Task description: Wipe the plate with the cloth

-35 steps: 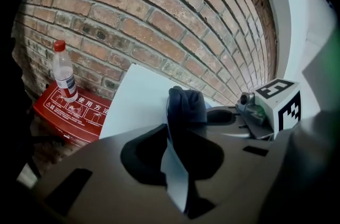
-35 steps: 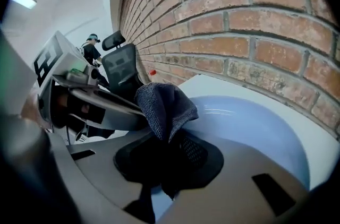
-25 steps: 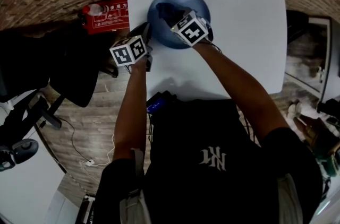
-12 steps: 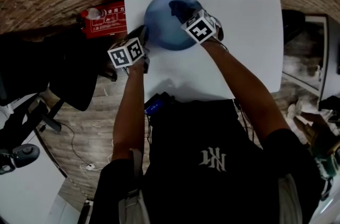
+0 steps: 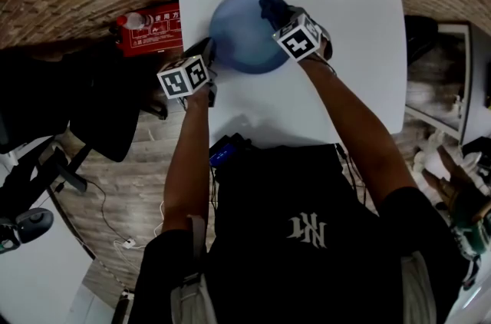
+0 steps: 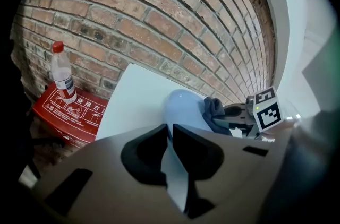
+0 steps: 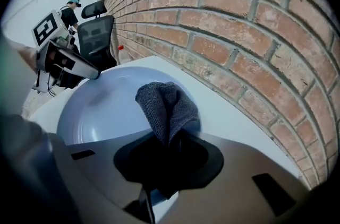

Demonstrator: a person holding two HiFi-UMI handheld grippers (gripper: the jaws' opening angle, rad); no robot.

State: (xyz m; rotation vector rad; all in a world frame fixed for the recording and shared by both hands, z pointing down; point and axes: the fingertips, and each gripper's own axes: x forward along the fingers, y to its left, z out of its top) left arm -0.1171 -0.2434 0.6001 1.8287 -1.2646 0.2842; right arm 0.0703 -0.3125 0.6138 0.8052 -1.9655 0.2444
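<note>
Plate (image 5: 239,34) is pinched at its rim by the left gripper (image 5: 209,50) while the right gripper (image 5: 281,15), clenching the cloth (image 5: 270,5), has swept from centre to far edge: wiping progresses.

The person wears a black short-sleeved top (image 5: 268,192) with a white stitched monogram (image 5: 307,229) on the chest. Pale grey straps (image 5: 192,292), perhaps part of a harness, show at the lower front. The left gripper (image 6: 169,135) and the right gripper (image 7: 166,149) have smooth greyish-beige shells, black pads (image 6: 199,149) lining the jaws, and small dark slots (image 7: 273,187). Each carries a white cube (image 5: 185,77) printed with black square markers.
</note>
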